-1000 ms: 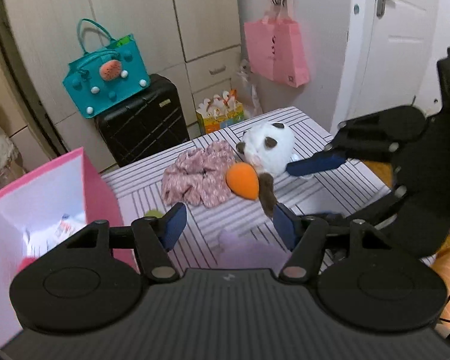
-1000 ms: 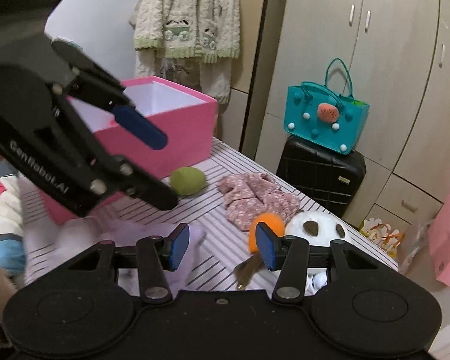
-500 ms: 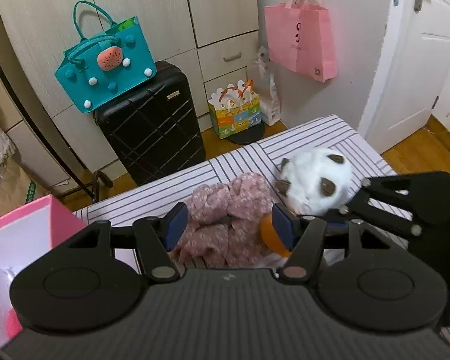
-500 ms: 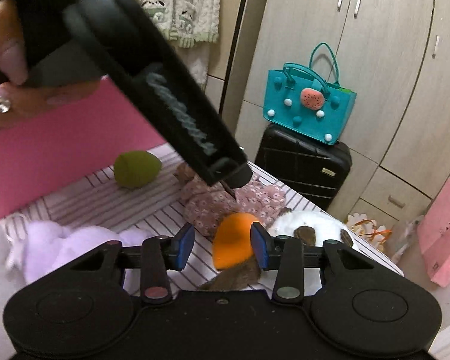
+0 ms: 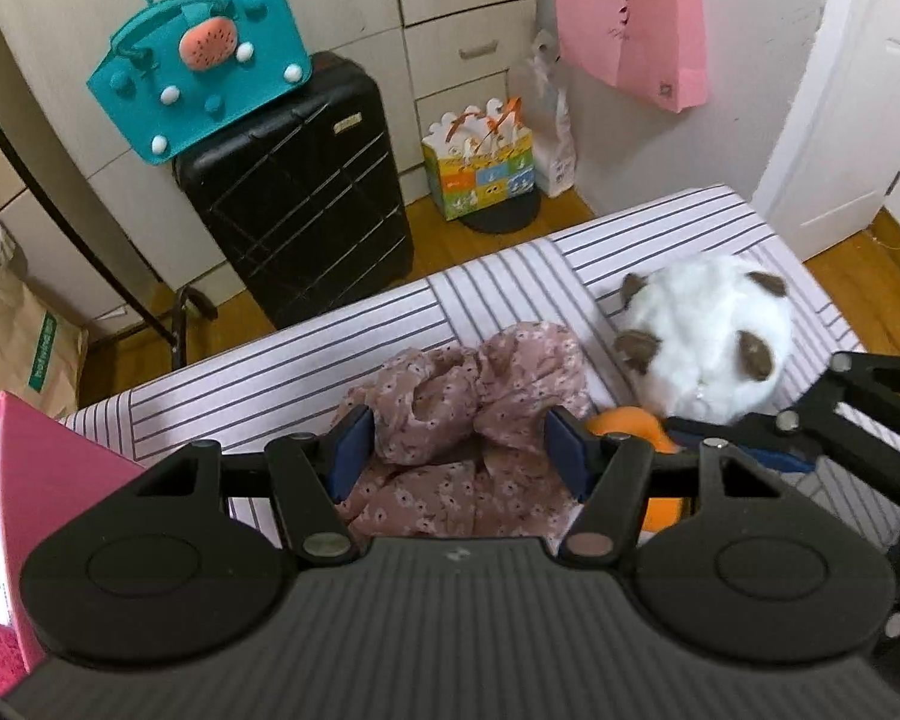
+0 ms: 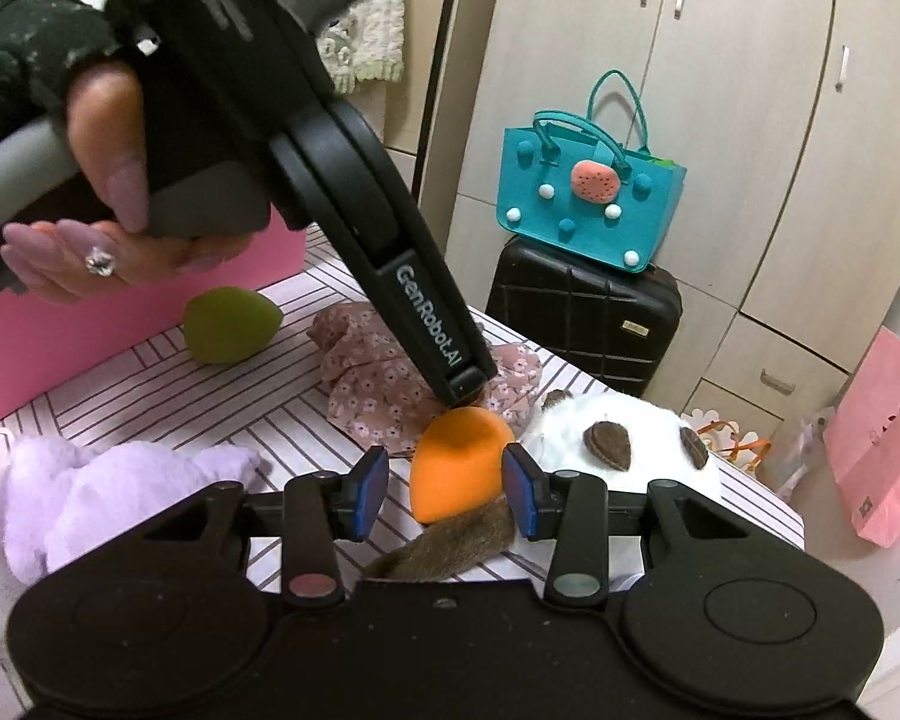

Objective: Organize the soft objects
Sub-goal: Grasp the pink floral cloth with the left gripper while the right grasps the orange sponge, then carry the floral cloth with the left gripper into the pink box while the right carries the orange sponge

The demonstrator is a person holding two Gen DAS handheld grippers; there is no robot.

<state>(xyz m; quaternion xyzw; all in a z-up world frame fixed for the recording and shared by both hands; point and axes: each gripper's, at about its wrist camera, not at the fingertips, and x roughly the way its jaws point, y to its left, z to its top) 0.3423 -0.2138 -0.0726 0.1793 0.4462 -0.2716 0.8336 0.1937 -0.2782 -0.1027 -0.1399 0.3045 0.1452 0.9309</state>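
A pink floral cloth (image 5: 462,414) lies crumpled on the striped table (image 5: 270,372). My left gripper (image 5: 457,456) hangs over the cloth, open, its blue pads on either side of it; in the right wrist view one of its fingers (image 6: 444,336) ends on the cloth (image 6: 378,384). An orange egg-shaped sponge (image 6: 459,462) sits between the fingers of my right gripper (image 6: 444,495), with a gap at the left pad. A white panda plush (image 6: 600,450) and a brown furry piece (image 6: 450,546) lie next to it. A green sponge (image 6: 231,327) and a purple plush (image 6: 120,492) lie to the left.
A pink box (image 6: 60,330) stands open at the table's left end. Beyond the far edge are a black suitcase (image 5: 294,204) with a teal bag (image 5: 198,60) on it, a small gift bag (image 5: 480,168) on the floor and a hanging pink bag (image 5: 636,18).
My left gripper has swung from the box side across and down onto the floral cloth. My right gripper has sunk toward the orange sponge and its jaws have narrowed.
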